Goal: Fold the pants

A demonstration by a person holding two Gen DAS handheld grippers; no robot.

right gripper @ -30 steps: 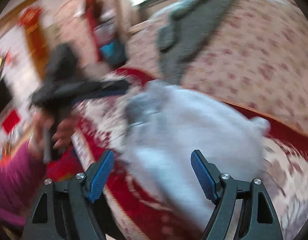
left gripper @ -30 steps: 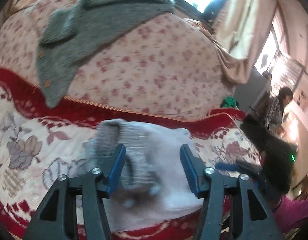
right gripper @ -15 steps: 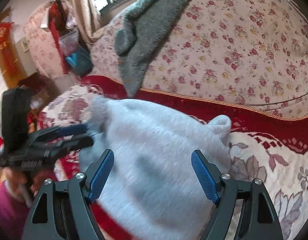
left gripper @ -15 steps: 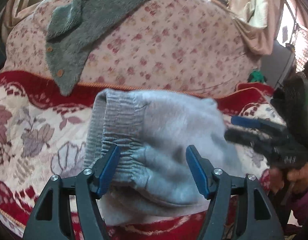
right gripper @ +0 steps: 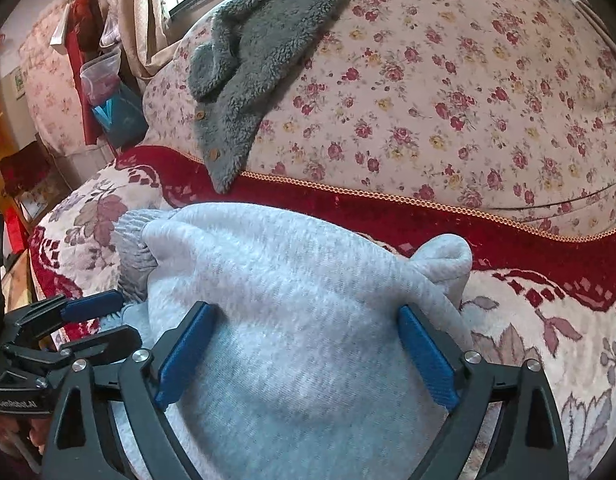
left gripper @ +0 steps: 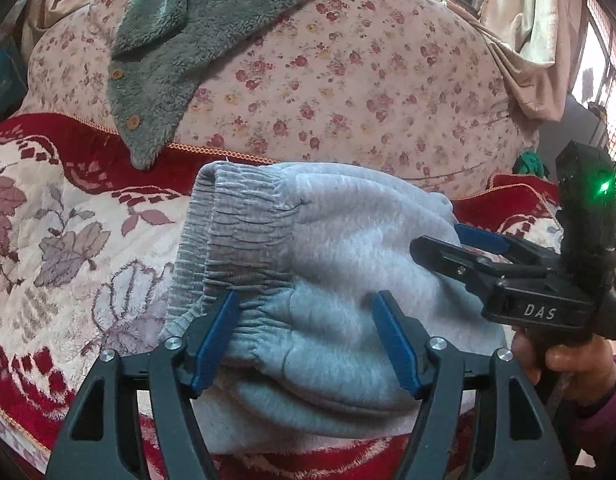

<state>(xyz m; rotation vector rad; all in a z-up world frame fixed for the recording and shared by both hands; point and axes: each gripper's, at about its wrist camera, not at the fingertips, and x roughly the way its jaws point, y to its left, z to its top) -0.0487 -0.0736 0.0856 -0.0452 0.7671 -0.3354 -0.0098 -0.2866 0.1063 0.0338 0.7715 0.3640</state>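
The light grey pants (left gripper: 348,248) lie in a folded bundle on the red floral sofa cover (left gripper: 67,240), ribbed waistband (left gripper: 235,232) at the left end. My left gripper (left gripper: 305,338) hangs low over the near edge by the waistband. Its jaws are opening, with fabric between the blue pads and no pinch on it. My right gripper (right gripper: 305,356) straddles the other end of the pants (right gripper: 287,280). Its jaws are opening wide, the cloth lying loose beneath them. Each gripper shows in the other's view: the right gripper (left gripper: 436,238), the left gripper (right gripper: 127,318).
A grey fleece jacket (left gripper: 187,40) with buttons drapes over the flowered backrest (left gripper: 348,80) behind the pants. A person's hand (left gripper: 556,360) in a pink sleeve holds the right gripper. Curtains (left gripper: 528,20) and a window are beyond. A blue bag (right gripper: 119,112) and clutter stand past the sofa's left end.
Both grippers sank closer to the pants, which now lie still on the sofa. Both pairs of jaws spread wider. The right gripper came in against the bundle's right side.
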